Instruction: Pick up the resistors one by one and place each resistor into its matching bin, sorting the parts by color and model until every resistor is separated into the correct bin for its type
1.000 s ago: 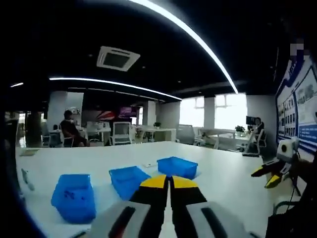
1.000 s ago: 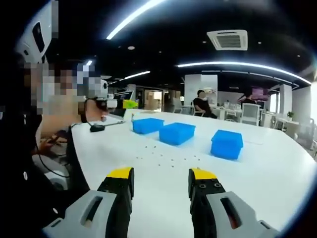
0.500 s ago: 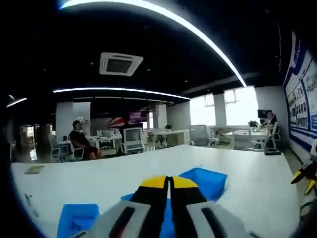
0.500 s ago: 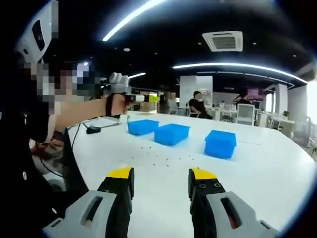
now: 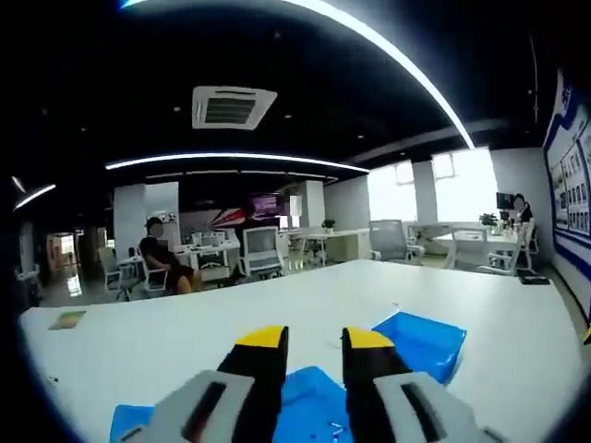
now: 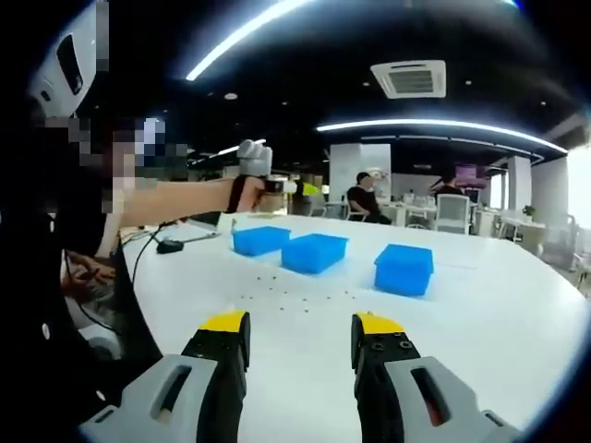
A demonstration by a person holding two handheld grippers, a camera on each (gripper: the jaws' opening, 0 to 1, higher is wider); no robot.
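Three blue bins stand in a row on the white table (image 6: 480,305): left bin (image 6: 260,240), middle bin (image 6: 314,252), right bin (image 6: 404,268). Small resistors (image 6: 295,295) lie scattered on the table in front of them. My right gripper (image 6: 302,325) is open and holds nothing, low over the table short of the resistors. A person's hand holds my left gripper (image 6: 282,185) above the left bin. In the left gripper view its jaws (image 5: 314,340) stand apart over a blue bin (image 5: 309,411), with another bin (image 5: 420,341) to the right.
A black object with a cable (image 6: 166,246) lies on the table near the person's arm (image 6: 175,201). The table's near edge curves along the left. A seated person (image 5: 159,263) and office desks and chairs (image 5: 259,251) are beyond the table's far side.
My left gripper has moved forward over the bins and its jaws have gone from shut to open. The right gripper has stayed open and nearly still.
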